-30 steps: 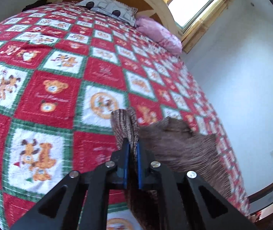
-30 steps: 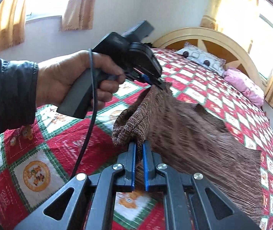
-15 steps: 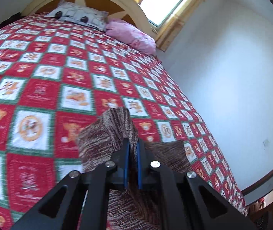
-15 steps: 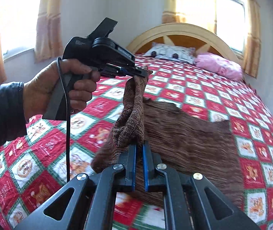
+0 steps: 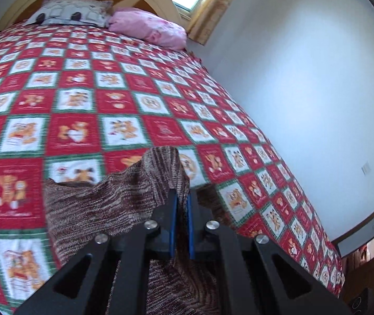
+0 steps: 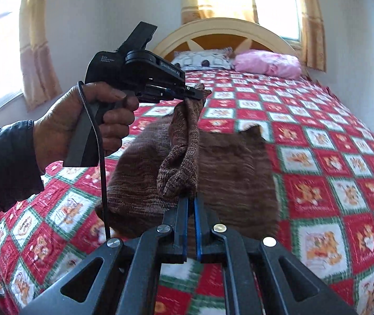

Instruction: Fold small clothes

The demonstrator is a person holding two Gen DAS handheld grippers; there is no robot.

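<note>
Right gripper [image 6: 190, 204] clamped on a bunched edge of the brown knit garment [image 6: 229, 162], blue-lined jaws nearly together with the fabric wedged between. Left gripper [image 5: 181, 199] likewise pinched shut on the same garment, a fold of knit rising over its tips in the left wrist view. From the right wrist view, left gripper [image 6: 198, 95] held higher and further out, a twisted strip of the knit hanging from its tips down to the right gripper. Left hand [image 6: 82, 123] wrapped around the black handle, a dark sleeve at the wrist, a thin black cable [image 6: 100, 157] trailing down from the handle.

Rest of the garment spread flat on the quilt [image 6: 331, 157], lying just beyond and under both grippers, one far corner curled slightly upward. Quilt in a red, white and green check with bear motifs, covering the whole bed.

At the head of the bed, a patterned white pillow [image 6: 202, 60] beside a pink pillow [image 6: 268, 63], touching or nearly so, both against a cream arched headboard [image 6: 226, 29]. Yellow curtains [image 6: 37, 52] at bright windows, pale wall [image 5: 305, 92] along the bed's side.
</note>
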